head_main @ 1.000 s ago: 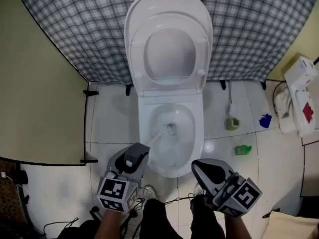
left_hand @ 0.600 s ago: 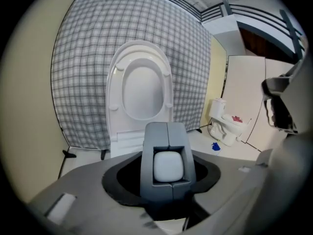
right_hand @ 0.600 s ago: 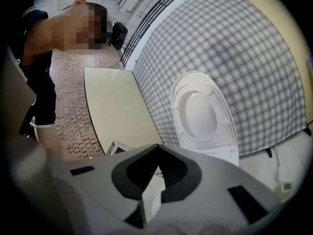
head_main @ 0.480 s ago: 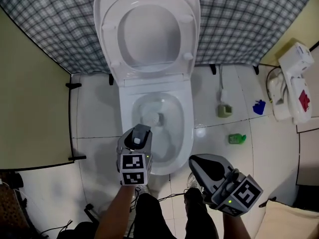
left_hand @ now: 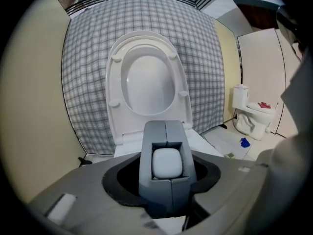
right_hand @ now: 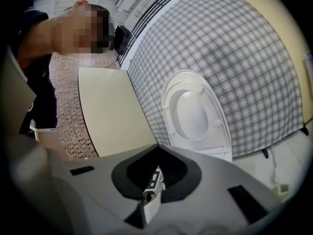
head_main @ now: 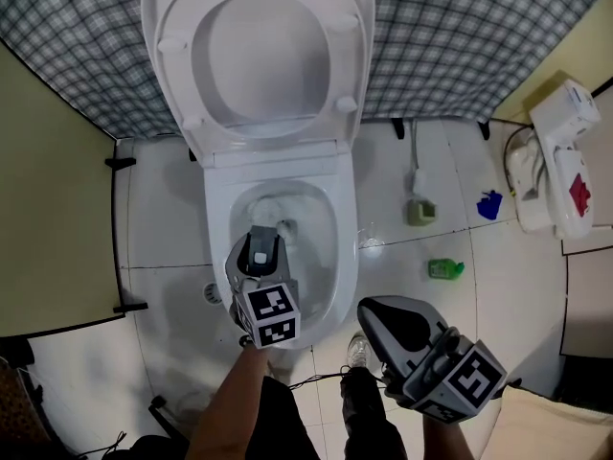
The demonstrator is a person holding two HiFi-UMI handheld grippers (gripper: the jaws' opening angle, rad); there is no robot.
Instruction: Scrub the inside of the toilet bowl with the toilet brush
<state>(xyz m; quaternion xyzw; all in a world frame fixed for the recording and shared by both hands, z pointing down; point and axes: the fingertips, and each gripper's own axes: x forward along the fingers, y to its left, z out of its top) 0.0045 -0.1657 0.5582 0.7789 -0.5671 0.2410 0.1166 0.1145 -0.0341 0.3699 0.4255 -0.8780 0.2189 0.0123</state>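
The white toilet (head_main: 345,257) stands with lid and seat (head_main: 259,56) raised against a checked cloth. My left gripper (head_main: 261,236) hangs over the front half of the bowl, pointing down into it, shut on the white handle of the toilet brush (left_hand: 167,163). The brush's head (head_main: 284,226) shows dimly near the bottom of the bowl, just beyond the jaws. In the left gripper view the jaws (left_hand: 165,127) wrap the handle, with the raised seat (left_hand: 146,82) behind. My right gripper (head_main: 369,307) stays to the right of the bowl's front, above the floor, shut and holding nothing.
On the white floor tiles to the right lie a green bottle (head_main: 444,269), a blue object (head_main: 488,204) and a greyish holder (head_main: 420,211). A white appliance (head_main: 560,161) sits at the far right. A pale yellow panel (head_main: 48,228) closes off the left.
My left gripper moved forward and down, from beside the bowl's front left rim to over the bowl, carrying the brush. The right gripper shifted only a little.
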